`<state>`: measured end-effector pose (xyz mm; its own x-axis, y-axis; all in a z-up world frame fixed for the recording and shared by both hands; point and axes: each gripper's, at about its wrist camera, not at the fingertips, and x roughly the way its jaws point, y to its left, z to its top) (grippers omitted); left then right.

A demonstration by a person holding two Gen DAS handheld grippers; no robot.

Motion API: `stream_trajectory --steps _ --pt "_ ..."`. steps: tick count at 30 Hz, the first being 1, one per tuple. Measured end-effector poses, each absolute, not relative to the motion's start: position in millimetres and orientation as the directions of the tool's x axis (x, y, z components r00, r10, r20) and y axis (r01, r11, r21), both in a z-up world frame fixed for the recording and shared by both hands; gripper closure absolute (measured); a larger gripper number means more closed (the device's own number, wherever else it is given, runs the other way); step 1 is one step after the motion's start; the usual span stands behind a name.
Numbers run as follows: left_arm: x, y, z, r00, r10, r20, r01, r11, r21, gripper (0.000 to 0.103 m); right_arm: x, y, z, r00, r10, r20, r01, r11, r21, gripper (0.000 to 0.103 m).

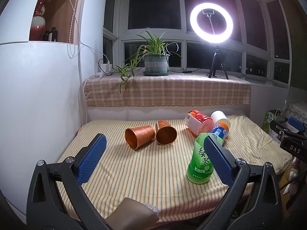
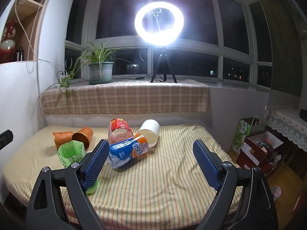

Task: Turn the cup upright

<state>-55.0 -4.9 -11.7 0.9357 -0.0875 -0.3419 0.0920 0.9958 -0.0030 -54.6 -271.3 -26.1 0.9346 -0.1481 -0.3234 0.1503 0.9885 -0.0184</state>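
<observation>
Copper cups lie tipped over on striped cloth.

Home, a bedroom or enclosed balcony room, at night. Bed-like mattress under a striped yellow sheet. Bay of white-framed windows, dark outside. Sill draped in a beige checked cloth; on it a green-potted spider plant and a lit ring light on a black tripod. Wall niche holds a red-and-white ceramic vase. Open cardboard boxes on the floor at right.
</observation>
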Motion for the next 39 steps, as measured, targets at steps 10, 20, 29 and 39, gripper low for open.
stream_trajectory --steps 10,20,29,39 --pt "-53 -5 -9 0.936 -0.07 -0.345 0.075 0.997 0.002 0.0 -54 -274 -26 0.933 -0.146 -0.329 0.149 0.989 -0.015 0.014" --pt "-50 -3 -9 0.937 -0.062 -0.343 0.065 0.998 -0.004 0.0 -49 -275 -31 0.923 -0.13 -0.361 0.138 0.99 -0.003 0.014" --pt "-45 -3 -11 0.935 -0.054 -0.35 0.057 0.998 -0.001 0.0 -44 -271 -34 0.917 -0.119 -0.38 0.124 0.992 -0.013 0.014" --pt "-42 -2 -13 0.936 -0.045 -0.349 0.053 0.998 0.015 0.0 -40 -272 -38 0.913 -0.116 -0.391 0.12 0.993 -0.013 0.014"
